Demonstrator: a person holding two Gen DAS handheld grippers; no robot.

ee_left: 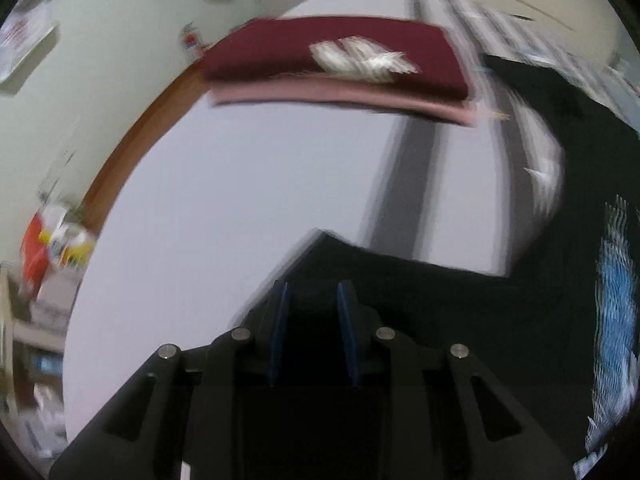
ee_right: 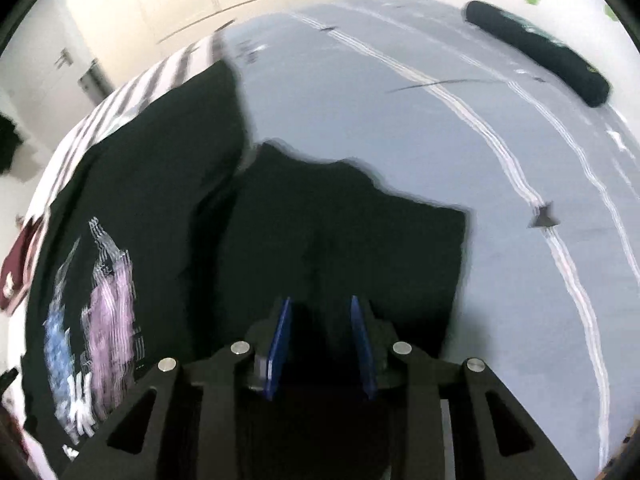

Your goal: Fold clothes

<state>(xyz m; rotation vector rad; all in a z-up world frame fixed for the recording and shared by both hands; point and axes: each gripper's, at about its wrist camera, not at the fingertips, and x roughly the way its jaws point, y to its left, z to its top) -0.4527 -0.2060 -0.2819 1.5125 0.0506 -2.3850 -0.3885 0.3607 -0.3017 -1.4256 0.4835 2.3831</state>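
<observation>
Black cotton fills the near field of both wrist views: a black T-shirt (ee_right: pixel 168 184) with a blurred blue, lilac and white print lies spread on a pale grey bedsheet (ee_right: pixel 400 128) crossed by thin white stripes.

In the right wrist view, a folded-over flap of the shirt sits directly ahead of the right gripper (ee_right: pixel 320 312) and runs in between its blue-padded fingers (ee_right: pixel 280 336). The pads stand apart with dark cloth in the gap; whether they press on it cannot be told. The print lies to the left of this gripper, and far ahead to its right a rolled black garment (ee_right: pixel 536 52) rests near the edge of the bed.

In the left wrist view, the left gripper (ee_left: pixel 312 296) points down at a corner of the same black shirt, which passes between and under its fingers — the gap is narrow and the picture blurred, so a pinch can neither be confirmed nor ruled out. The shirt's body and blue print stretch away to this gripper's right. Well ahead of it, a folded maroon garment (ee_left: pixel 360 64) with a white feather motif lies stacked on a folded dusty-pink garment (ee_left: pixel 344 98), close to the bed's brown wooden edge (ee_left: pixel 132 152).
</observation>
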